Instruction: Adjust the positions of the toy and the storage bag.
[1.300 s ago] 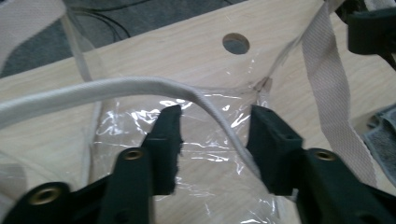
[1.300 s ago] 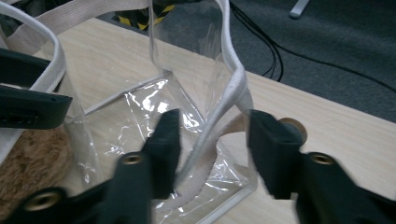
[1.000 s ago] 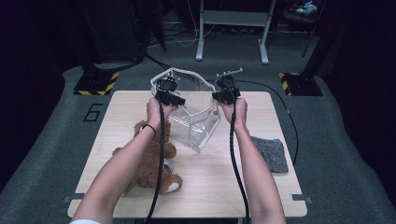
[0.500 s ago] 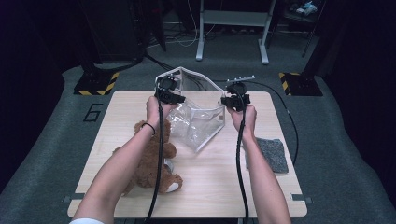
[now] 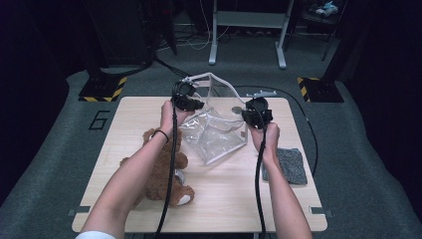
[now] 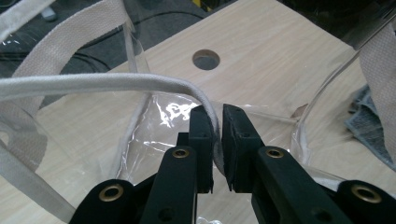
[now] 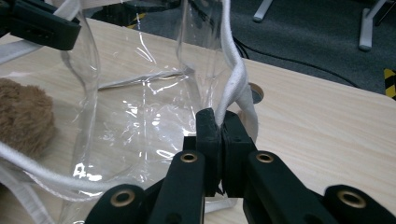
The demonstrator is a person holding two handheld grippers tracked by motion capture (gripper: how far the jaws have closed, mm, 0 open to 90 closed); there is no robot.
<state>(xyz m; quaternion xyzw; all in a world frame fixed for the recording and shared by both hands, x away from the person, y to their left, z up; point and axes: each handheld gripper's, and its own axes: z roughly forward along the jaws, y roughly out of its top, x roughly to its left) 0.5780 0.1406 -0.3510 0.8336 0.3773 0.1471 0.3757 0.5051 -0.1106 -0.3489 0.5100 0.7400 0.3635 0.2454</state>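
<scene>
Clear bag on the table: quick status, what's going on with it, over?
Left gripper and right gripper both shut on the clear bag's white rim, holding its mouth open. Teddy bear beside it, outside. Nothing blocking.

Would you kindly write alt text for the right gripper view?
Black right tongs pinch the white fabric rim of a clear plastic bag above a pale wooden table. A brown teddy bear sits at the left edge, seen through the plastic.

both forearms reach forward, left gripper [image 5: 188, 97] and right gripper [image 5: 257, 113] raised apart, jaws clamped.
</scene>
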